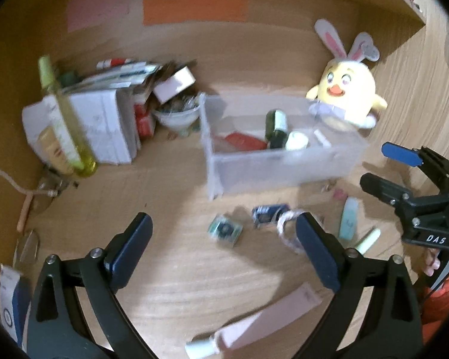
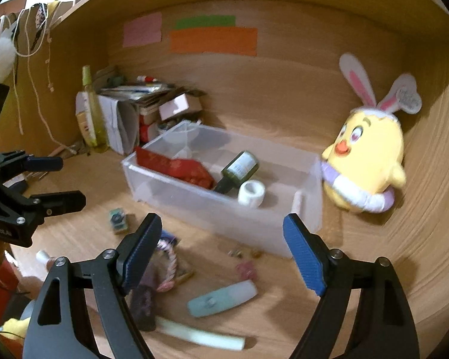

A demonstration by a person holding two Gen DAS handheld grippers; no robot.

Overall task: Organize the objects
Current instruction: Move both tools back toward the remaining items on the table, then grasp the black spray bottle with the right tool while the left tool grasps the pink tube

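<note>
Wooden walls close in the worktop [image 2: 374, 269] on three sides, with coloured paper strips [image 2: 214, 40] on the back wall; a clear plastic box [image 2: 224, 212] stands in the middle and already has a dark green bottle [image 2: 239, 169], a red packet [image 2: 176, 167] and a small white jar [image 2: 251, 193] inside; a yellow plush chick [image 2: 365, 161] leans just beside its right end. Loose things lie in front of the box: a pale blue tube [image 2: 221, 299], a light green stick [image 2: 200, 336], a rope ring [image 2: 167, 264], a small green packet [image 1: 224, 231]. Both the left claw [image 1: 224, 239] and the right claw [image 2: 221, 251] stand wide and hold nothing; I judge the step is the choosing of a next loose thing; the next move needs a claw lowered around one piece, probably the blue tube, then closed.
</note>
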